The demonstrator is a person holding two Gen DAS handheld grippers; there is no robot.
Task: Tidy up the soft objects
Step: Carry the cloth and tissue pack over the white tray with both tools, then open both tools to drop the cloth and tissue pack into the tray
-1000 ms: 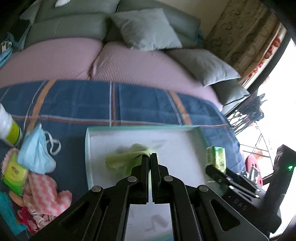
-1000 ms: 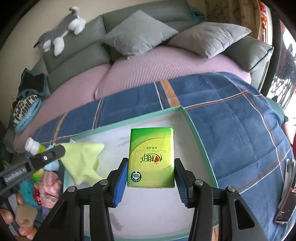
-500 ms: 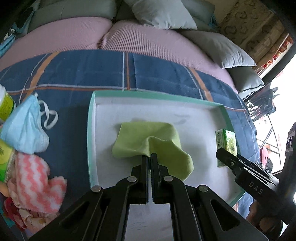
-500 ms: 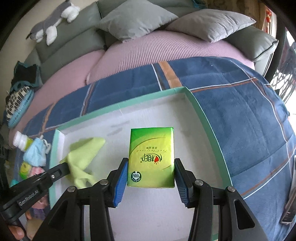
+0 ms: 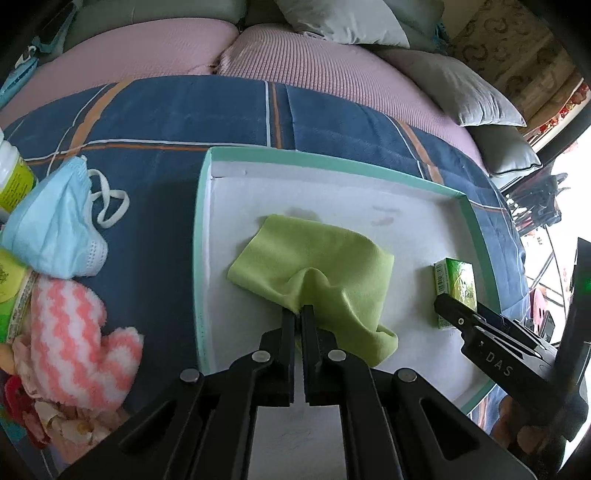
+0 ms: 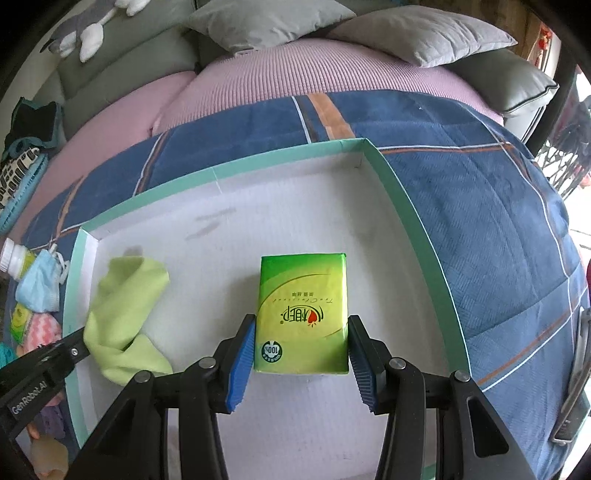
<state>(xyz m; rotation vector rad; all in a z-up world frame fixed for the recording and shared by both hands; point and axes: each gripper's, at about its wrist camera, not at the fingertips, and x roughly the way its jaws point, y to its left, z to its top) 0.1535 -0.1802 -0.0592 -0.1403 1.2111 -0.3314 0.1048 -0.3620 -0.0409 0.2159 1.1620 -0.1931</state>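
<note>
My left gripper [image 5: 299,310] is shut on a lime-green cloth [image 5: 314,266], which lies spread on the floor of the white tray with a teal rim [image 5: 332,157]. The cloth also shows in the right wrist view [image 6: 125,317], with the left gripper [image 6: 79,349] at its edge. My right gripper [image 6: 301,345] is shut on a green tissue pack [image 6: 303,310], held low over the tray floor [image 6: 295,221]. The pack [image 5: 456,284] and right gripper [image 5: 443,308] also show at the right of the left wrist view.
Left of the tray on the blue plaid blanket [image 5: 166,122] lie a blue face mask [image 5: 55,229], a pink-and-white fluffy item [image 5: 77,343] and a white bottle with a green label [image 5: 11,177]. Grey cushions [image 6: 417,33] and a plush toy [image 6: 85,29] sit on the sofa behind.
Both grippers have lowered into the tray. The green cloth, bunched and lifted before, now lies spread on the tray floor. The tissue pack has come down close to the floor.
</note>
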